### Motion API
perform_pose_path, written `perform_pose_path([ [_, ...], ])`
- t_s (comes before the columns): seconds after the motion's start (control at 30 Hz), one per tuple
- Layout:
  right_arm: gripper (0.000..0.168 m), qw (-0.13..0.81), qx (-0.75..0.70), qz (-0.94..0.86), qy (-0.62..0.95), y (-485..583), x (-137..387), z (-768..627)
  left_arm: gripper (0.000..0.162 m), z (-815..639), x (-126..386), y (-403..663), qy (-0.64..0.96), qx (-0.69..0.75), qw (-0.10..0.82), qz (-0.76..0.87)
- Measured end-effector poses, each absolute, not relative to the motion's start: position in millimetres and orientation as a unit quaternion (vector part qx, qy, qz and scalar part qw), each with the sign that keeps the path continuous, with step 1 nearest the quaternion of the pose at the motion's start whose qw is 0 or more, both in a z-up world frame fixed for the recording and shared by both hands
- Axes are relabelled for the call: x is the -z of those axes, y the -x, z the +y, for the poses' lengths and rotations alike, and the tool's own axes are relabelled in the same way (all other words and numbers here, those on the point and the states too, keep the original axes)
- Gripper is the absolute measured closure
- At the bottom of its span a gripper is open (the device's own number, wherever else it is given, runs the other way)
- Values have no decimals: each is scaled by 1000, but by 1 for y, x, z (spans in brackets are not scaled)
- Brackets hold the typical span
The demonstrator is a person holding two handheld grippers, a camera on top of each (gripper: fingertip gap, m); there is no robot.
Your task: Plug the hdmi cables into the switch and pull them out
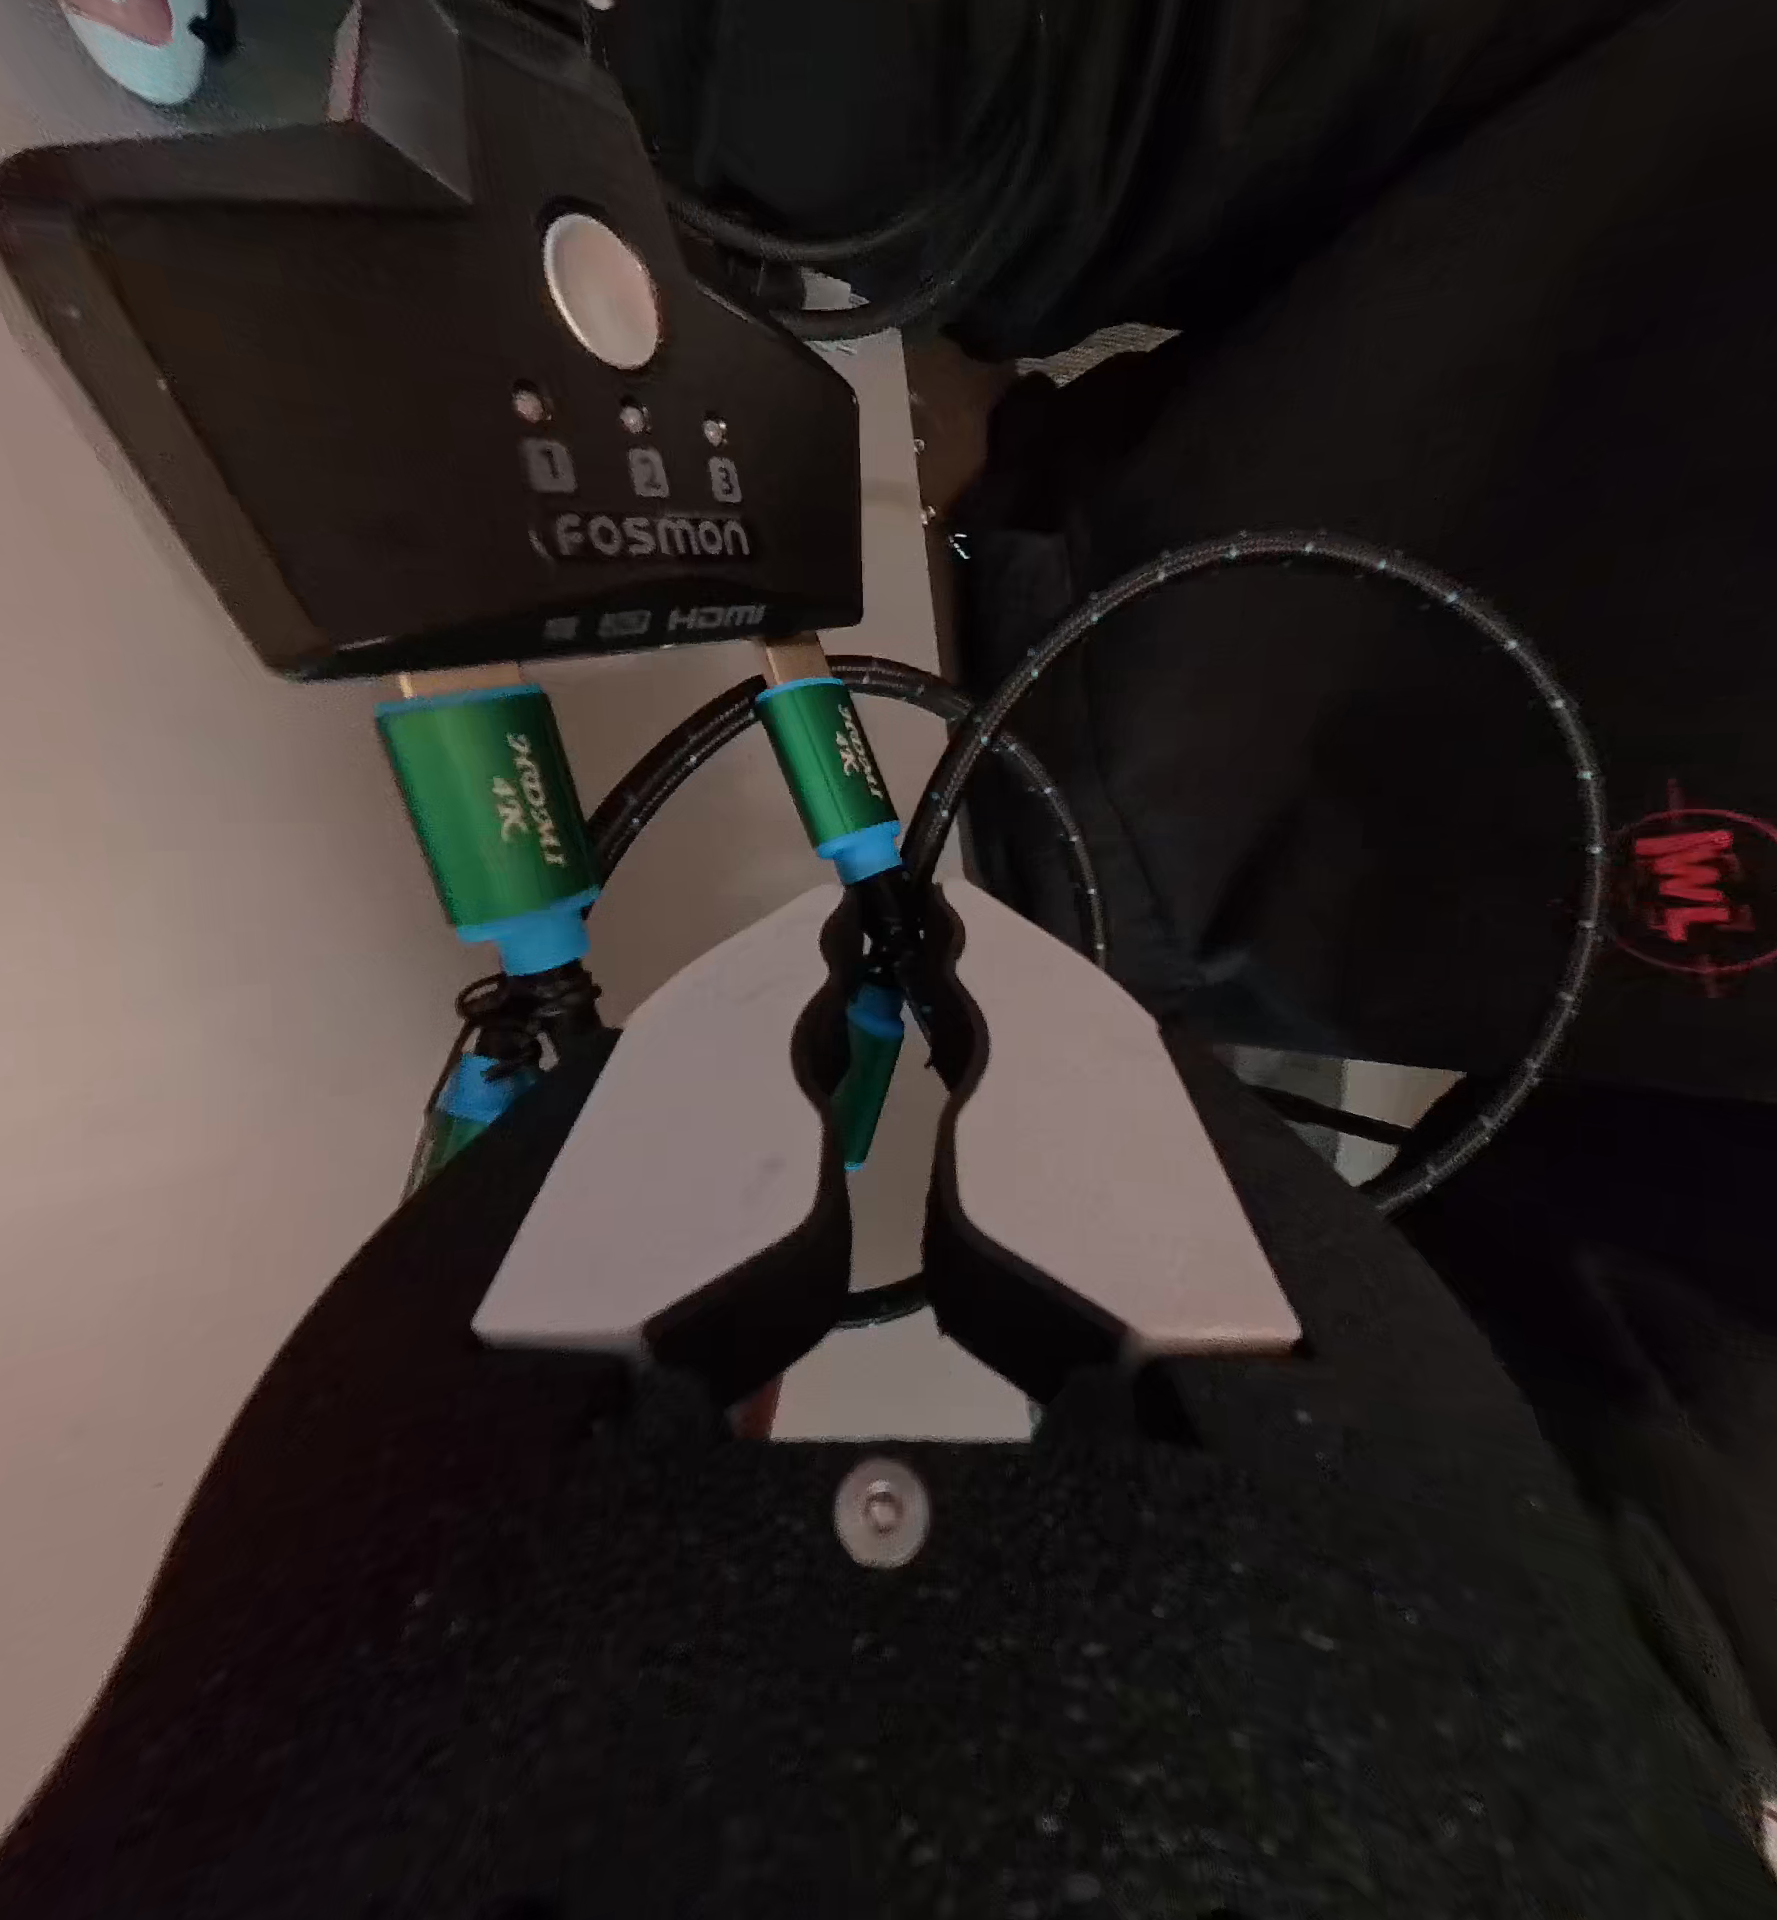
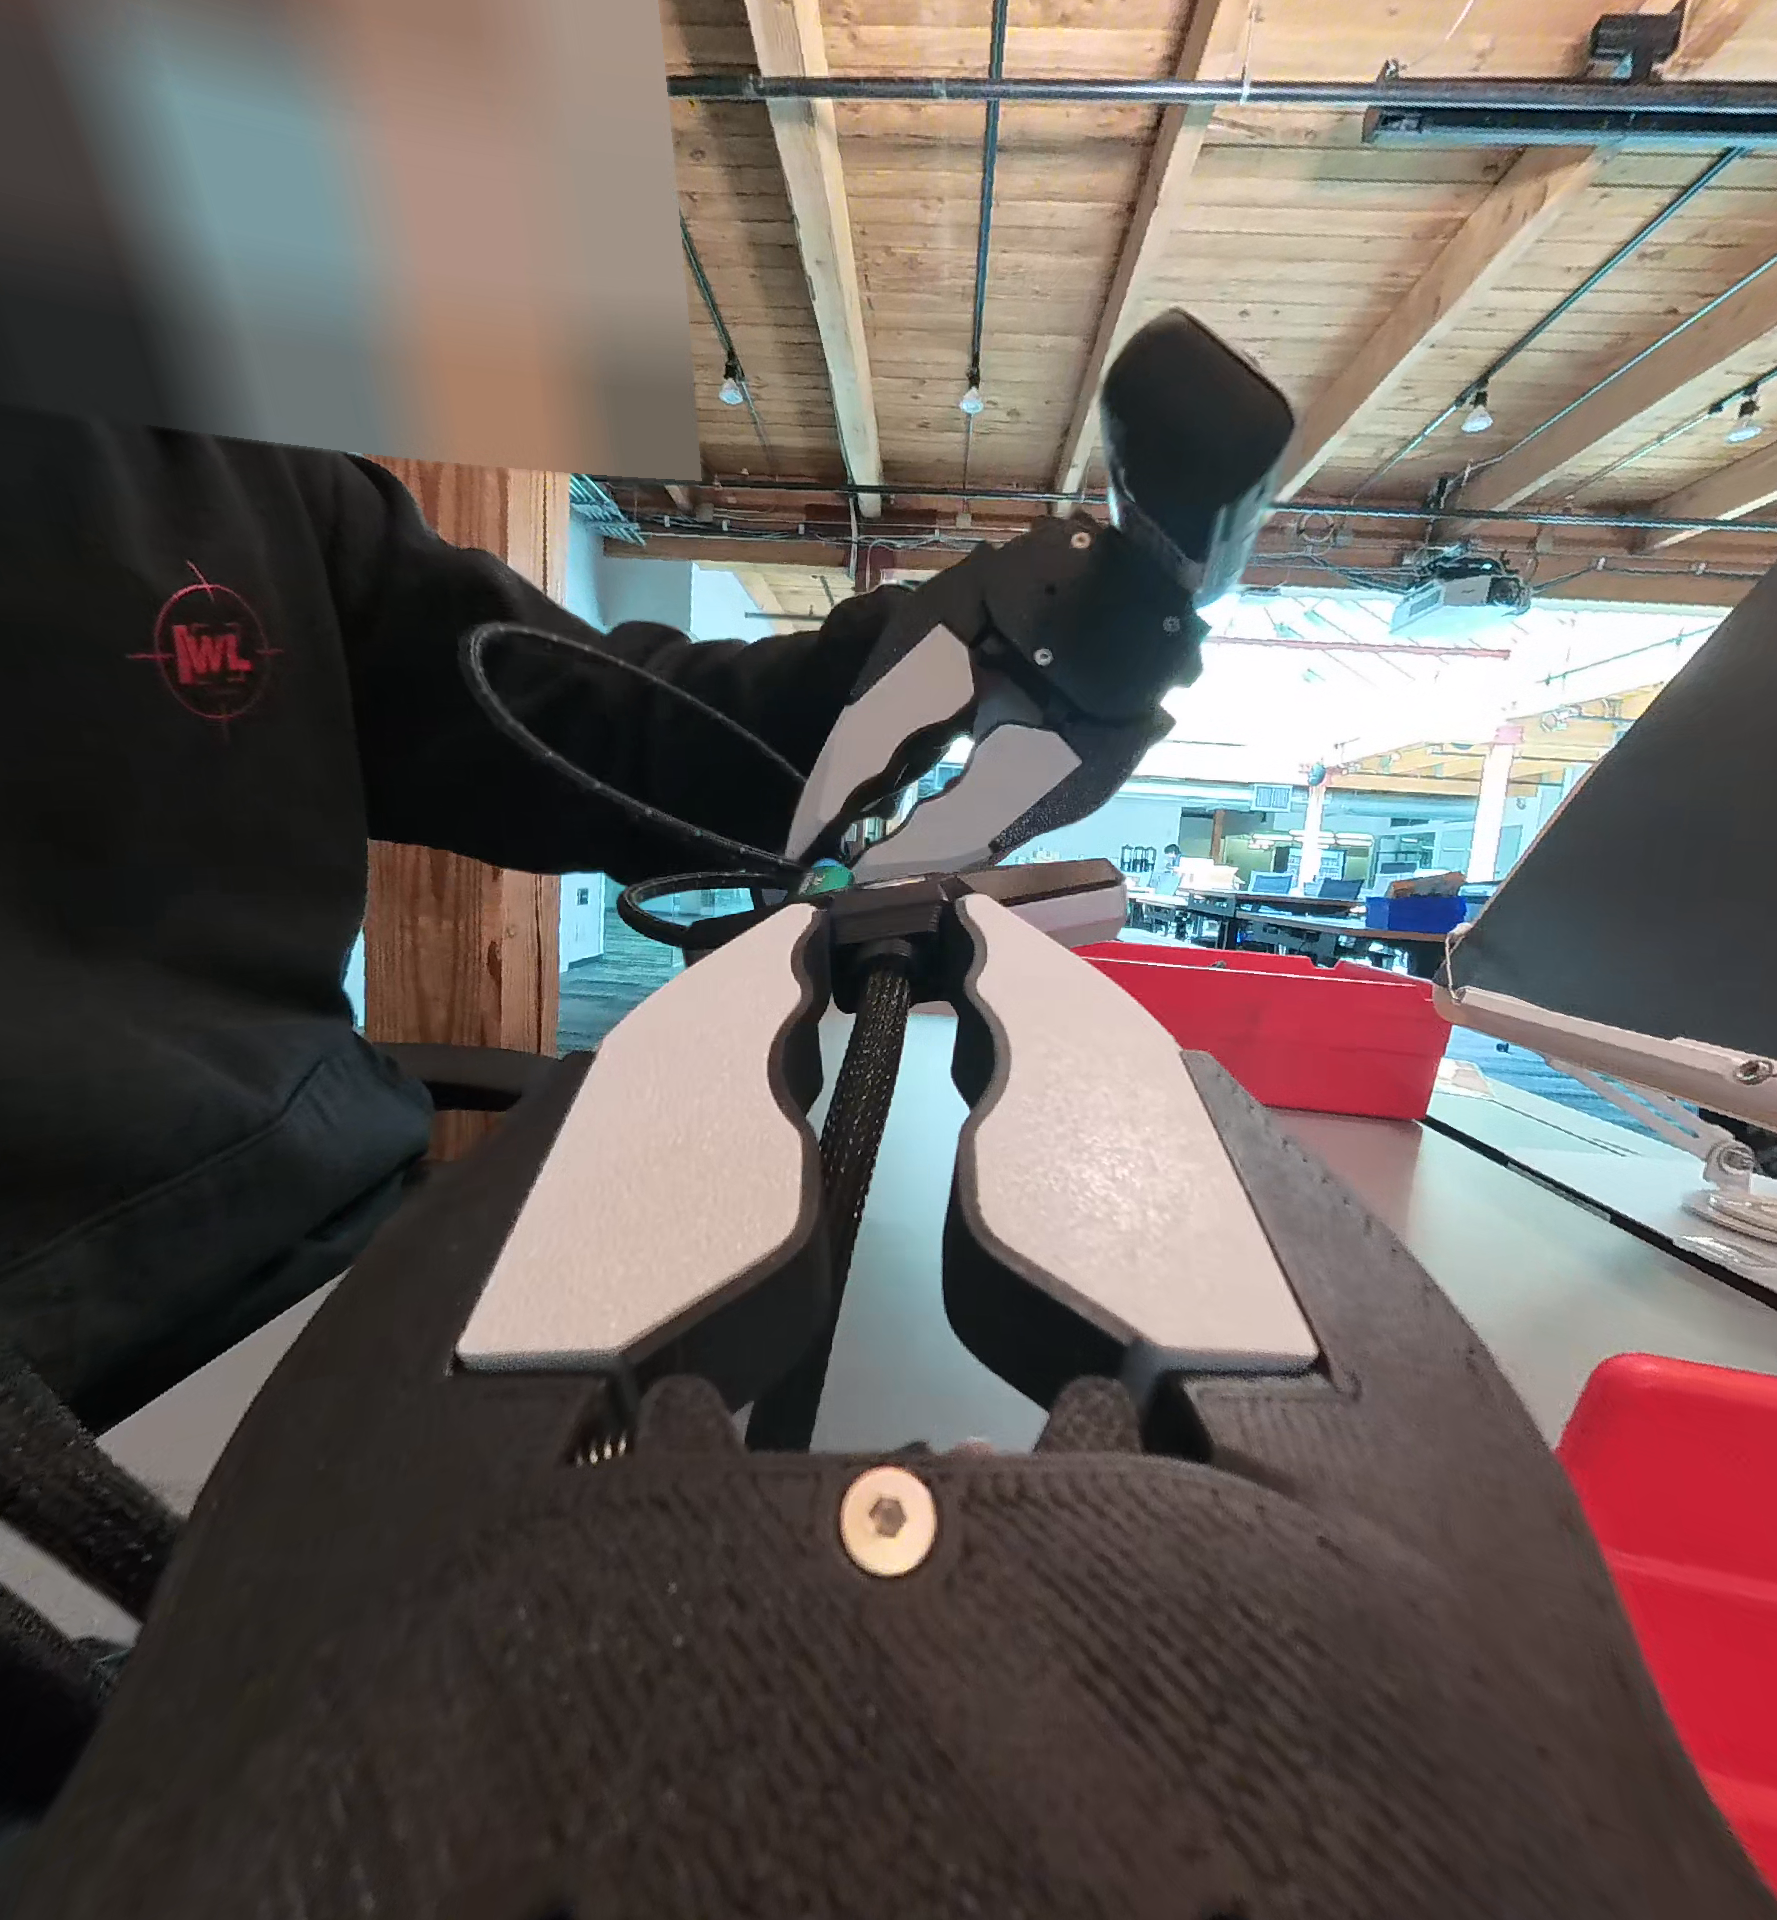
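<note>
On the pale table (image 1: 84,935), near its edge by the person's dark sweatshirt (image 1: 1383,312), the black switch (image 1: 344,395) has two green plugs in its front: one (image 1: 489,821) on the left, another (image 1: 830,774) on the right. The left gripper (image 1: 889,935) is closed on the braided cable (image 1: 1279,551) just behind the right plug. The right gripper (image 2: 884,935) appears clamped on the switch's rear cable connector (image 2: 879,920), though the contact is partly hidden. Red bins (image 2: 1279,1029) stand farther along the table.
</note>
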State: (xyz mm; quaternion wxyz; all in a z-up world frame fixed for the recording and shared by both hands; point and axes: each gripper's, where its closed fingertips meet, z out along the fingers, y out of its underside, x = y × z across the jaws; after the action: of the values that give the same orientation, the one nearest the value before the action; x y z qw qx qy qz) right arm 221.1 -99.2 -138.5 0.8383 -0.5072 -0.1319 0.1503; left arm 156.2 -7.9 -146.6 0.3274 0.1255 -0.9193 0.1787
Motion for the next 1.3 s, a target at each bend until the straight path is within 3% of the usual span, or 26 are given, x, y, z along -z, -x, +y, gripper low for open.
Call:
perform_pose_path([
  [0.47, 147, 862, -152, -127, 467, -223, 128, -110, 152, -16, 147, -152, -142, -179, 271, -935],
  [0.67, 147, 866, -149, -113, 463, -228, 127, -113, 152, -22, 142, -157, -147, -261, 274, -914],
  [0.87, 147, 865, -147, -102, 469, -231, 129, -108, 152, -19, 152, -160, -135, -303, 212, -919],
  [1.1, 147, 872, -126, -89, 465, -236, 127, -111, 152, -24, 143, -165, -227, -398, 255, -851],
  [1.3, 147, 853, -149, -126, 485, -220, 133, -100, 152, -18, 164, -137, -196, -294, 326, -877],
])
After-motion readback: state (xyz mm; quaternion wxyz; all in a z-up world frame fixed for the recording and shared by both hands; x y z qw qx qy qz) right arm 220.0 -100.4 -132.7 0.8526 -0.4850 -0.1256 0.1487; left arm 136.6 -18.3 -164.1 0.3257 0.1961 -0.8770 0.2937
